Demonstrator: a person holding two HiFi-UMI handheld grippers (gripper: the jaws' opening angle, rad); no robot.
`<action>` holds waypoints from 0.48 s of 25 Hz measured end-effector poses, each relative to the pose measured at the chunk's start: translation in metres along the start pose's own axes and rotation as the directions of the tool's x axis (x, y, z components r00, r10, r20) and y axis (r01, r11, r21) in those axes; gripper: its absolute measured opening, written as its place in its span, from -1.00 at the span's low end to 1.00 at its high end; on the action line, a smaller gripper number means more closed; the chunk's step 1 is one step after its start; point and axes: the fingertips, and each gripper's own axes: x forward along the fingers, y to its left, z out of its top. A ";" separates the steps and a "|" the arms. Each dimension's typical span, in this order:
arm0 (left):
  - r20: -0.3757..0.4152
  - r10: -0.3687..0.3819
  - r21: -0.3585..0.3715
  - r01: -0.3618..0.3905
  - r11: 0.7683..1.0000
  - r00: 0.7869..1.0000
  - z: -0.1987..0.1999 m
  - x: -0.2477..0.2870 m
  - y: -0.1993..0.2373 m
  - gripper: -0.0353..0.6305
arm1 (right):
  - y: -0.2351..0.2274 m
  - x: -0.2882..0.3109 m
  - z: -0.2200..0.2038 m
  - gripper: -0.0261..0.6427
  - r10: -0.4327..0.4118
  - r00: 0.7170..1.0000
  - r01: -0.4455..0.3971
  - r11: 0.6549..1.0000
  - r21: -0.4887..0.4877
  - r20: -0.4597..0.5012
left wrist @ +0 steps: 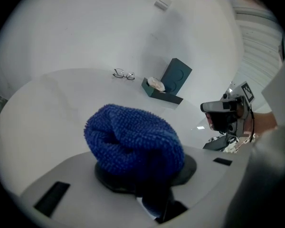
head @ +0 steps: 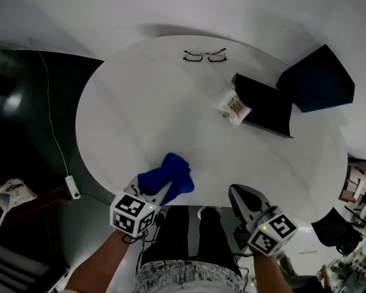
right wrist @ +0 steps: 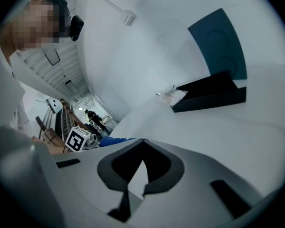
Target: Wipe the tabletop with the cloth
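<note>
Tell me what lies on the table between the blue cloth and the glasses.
Nothing: bare tabletop from the cloth to the glasses, in the head view.

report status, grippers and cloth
Left gripper shut on blue cloth at near table edge. Right gripper shut, empty. Glasses and open box on far side.

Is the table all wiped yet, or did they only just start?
Looks like just starting. Done: the fluffy blue cloth is gripped in the left gripper. In hand: it sits at the near edge of the round white tabletop; the right gripper is shut and empty. Left: seemingly the rest, out to the black-framed glasses and dark open box, though no wipe marks show.
</note>
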 end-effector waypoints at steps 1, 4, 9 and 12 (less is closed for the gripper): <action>-0.001 -0.001 -0.004 0.001 1.000 1.000 0.000 0.001 -0.001 -0.52 | -0.001 -0.001 -0.001 -0.90 -0.002 1.000 0.002 1.000 0.003 0.001; -0.011 -0.002 0.002 0.002 1.000 1.000 0.002 0.005 -0.006 -0.52 | -0.005 -0.006 -0.002 -0.90 -0.006 1.000 0.006 1.000 0.012 0.008; -0.029 -0.021 0.027 0.022 0.999 0.999 0.004 0.020 -0.026 -0.52 | -0.018 -0.023 -0.004 -0.90 -0.021 0.999 0.020 0.999 0.031 0.029; -0.051 -0.046 0.050 0.048 0.998 0.998 0.005 0.033 -0.047 -0.52 | -0.030 -0.042 -0.005 -0.90 -0.043 0.998 0.040 0.998 0.049 0.053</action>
